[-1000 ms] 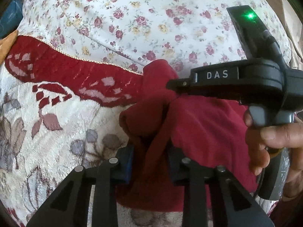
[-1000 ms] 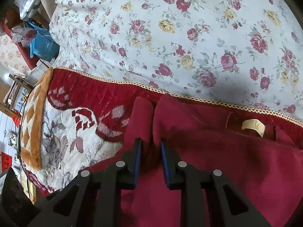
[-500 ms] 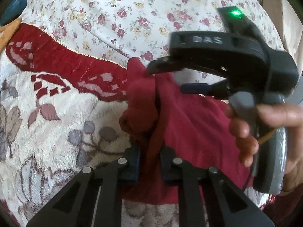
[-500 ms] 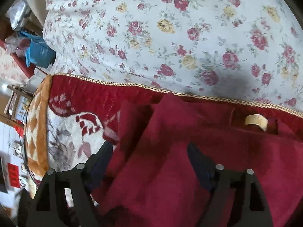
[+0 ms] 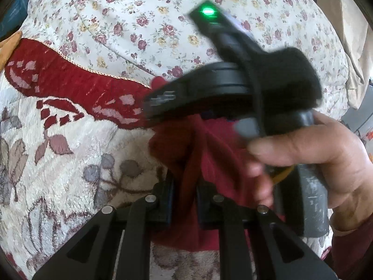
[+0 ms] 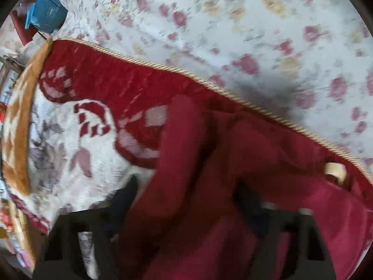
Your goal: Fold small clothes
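Left claw (image 5: 184, 200) remains clamped on a bunched fold of the red garment (image 5: 209, 163), which lies on the patterned blanket (image 5: 70, 163) near its red border, beside the floral quilt (image 5: 139, 23). Right claw (image 6: 186, 200) was pinching the same cloth a second ago; its fingers now stand wide apart (view blurred by motion), garment released. Judgement: the fold is laid on that side, and the right claw is free to regrasp.
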The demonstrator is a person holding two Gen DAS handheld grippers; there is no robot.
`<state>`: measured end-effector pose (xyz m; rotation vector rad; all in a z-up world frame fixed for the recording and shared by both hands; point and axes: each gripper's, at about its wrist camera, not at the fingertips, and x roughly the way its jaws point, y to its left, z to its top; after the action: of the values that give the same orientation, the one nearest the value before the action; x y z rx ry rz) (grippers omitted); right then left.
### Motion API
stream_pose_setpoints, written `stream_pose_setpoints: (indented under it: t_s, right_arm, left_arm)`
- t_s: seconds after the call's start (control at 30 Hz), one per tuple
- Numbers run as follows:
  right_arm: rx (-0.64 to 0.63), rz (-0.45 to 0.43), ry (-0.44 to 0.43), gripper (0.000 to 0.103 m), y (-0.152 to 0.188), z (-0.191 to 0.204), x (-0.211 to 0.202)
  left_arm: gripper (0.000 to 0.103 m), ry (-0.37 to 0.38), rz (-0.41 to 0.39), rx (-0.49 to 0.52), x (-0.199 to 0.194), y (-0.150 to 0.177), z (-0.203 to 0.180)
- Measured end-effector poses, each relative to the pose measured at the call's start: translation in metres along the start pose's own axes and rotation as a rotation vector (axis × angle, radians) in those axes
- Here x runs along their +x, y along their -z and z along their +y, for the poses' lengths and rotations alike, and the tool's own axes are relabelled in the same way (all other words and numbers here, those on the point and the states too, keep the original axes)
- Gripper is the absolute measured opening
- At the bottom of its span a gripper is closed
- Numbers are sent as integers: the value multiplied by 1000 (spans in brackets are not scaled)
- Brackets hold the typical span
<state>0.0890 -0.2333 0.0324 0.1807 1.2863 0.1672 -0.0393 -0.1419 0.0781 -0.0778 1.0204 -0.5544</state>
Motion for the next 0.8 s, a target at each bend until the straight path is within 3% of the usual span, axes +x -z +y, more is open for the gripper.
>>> stream_pose_setpoints:
  t_s: [0.03, 0.1, 0.13, 0.17, 0.37, 0.7, 0.8]
  right_arm:
    - [18, -24, -24, 45, 2, -8, -7]
    - [56, -62, -69, 34, 6, -23, -18]
    - [69, -74, -89, 33, 8, -28, -21]
    - [79, -83, -100, 31, 10, -32, -24]
    - [117, -95, -137, 31, 14, -41, -27]
    - [129, -103, -156, 31, 18, -41, -29]
    - [121, -103, -154, 31, 20, -43, -32]
  left_arm:
    - [18, -1, -1, 1, 0, -1, 0]
    - [38, -9, -10, 2, -2, -1, -1]
    - [54, -18, -13, 4, -2, -1, -1]
    - [63, -22, -15, 2, -3, -1, -1]
    - [67, -74, -9, 12, 5, -1, -1]
    - [67, -100, 1, 11, 23, -5, 1]
    - [60, -88, 4, 13, 25, -5, 1]
